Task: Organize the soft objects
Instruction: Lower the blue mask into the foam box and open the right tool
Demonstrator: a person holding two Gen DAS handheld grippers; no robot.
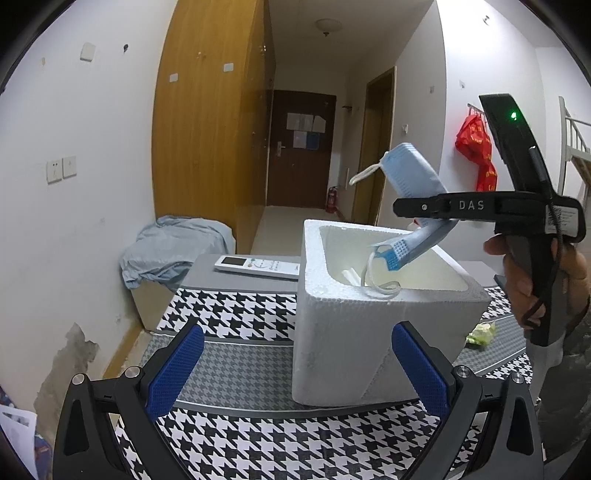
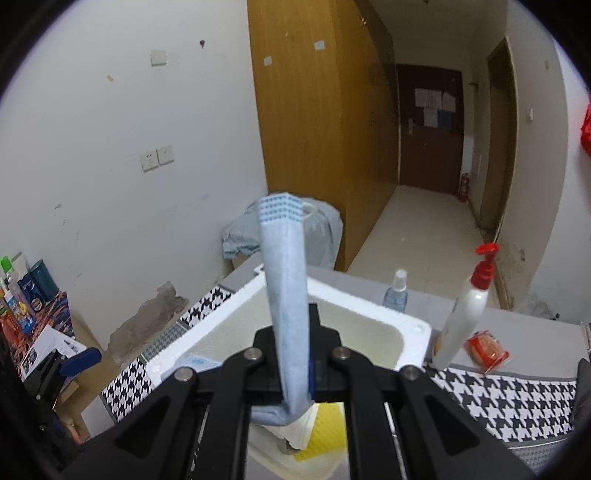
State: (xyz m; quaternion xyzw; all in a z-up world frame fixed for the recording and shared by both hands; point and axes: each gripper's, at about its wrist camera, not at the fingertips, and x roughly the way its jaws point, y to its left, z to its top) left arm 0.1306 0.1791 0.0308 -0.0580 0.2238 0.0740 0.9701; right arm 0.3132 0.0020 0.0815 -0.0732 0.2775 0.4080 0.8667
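Houndstooth-patterned black-and-white table cover [image 1: 236,321] carries the open white foam box [image 1: 369,332], above which the right gripper [image 2: 295,354], clenched on a folded pale-blue face mask [image 1: 413,177], hangs mid-deposit; next, probably lower and release, while the left gripper [image 1: 295,373] stands released, empty.

White walls [image 1: 92,129] carry switches and sockets [image 1: 61,168], with plaster flaking low down. A tall wooden wardrobe [image 1: 207,122] flanks a pale-tiled hallway [image 2: 417,229] ending at a dark door [image 1: 301,147]. A ceiling lamp [image 1: 327,26] hangs unlit.
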